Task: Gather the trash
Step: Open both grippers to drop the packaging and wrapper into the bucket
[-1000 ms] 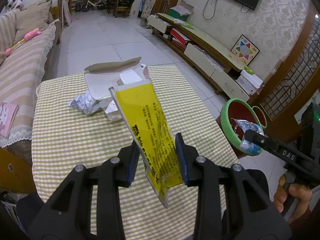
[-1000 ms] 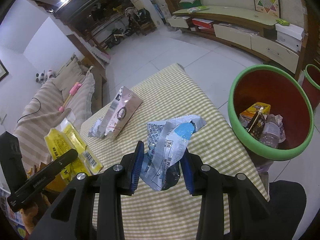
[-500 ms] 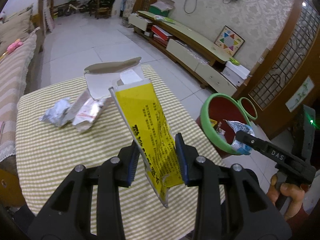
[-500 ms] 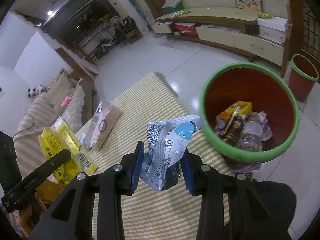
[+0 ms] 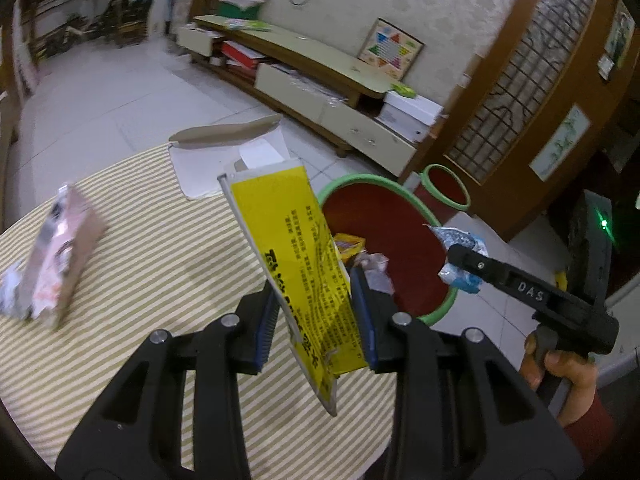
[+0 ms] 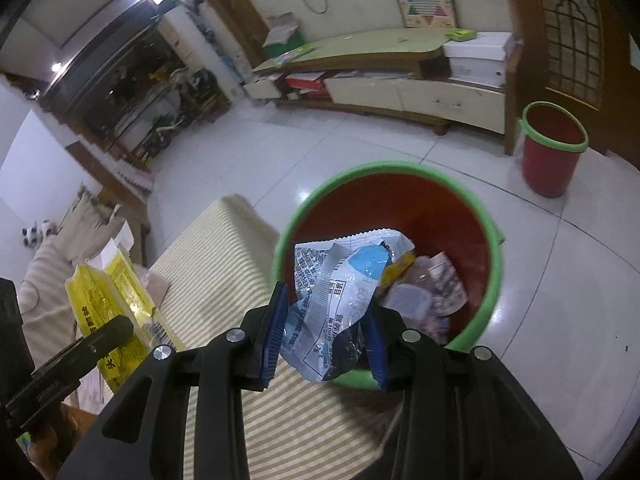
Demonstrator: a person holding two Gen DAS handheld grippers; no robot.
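Observation:
My left gripper [image 5: 316,320] is shut on a yellow packet [image 5: 296,256] that stands up between its blue pads, held over the table's right edge beside the bin. My right gripper [image 6: 328,340] is shut on a crumpled silver and blue wrapper [image 6: 340,280], which hangs over the near rim of the red bin with a green rim [image 6: 494,264]. The bin [image 5: 400,232] holds several pieces of trash. In the left wrist view the right gripper [image 5: 460,264] reaches in from the right with the wrapper [image 5: 460,240] above the bin. The yellow packet [image 6: 108,300] shows at the left of the right wrist view.
A checked cloth covers the table [image 5: 160,248]. On it lie a pink box [image 5: 60,264] with a crumpled foil piece, and a white carton [image 5: 216,164] at the far edge. A smaller red bin [image 6: 552,148] stands by the wooden door. A low TV cabinet [image 6: 400,88] lines the wall.
Both grippers have swung right, from over the table toward the bin, each keeping its hold. The wrapper now hangs over the bin's rim, and the table trash has slid left in view.

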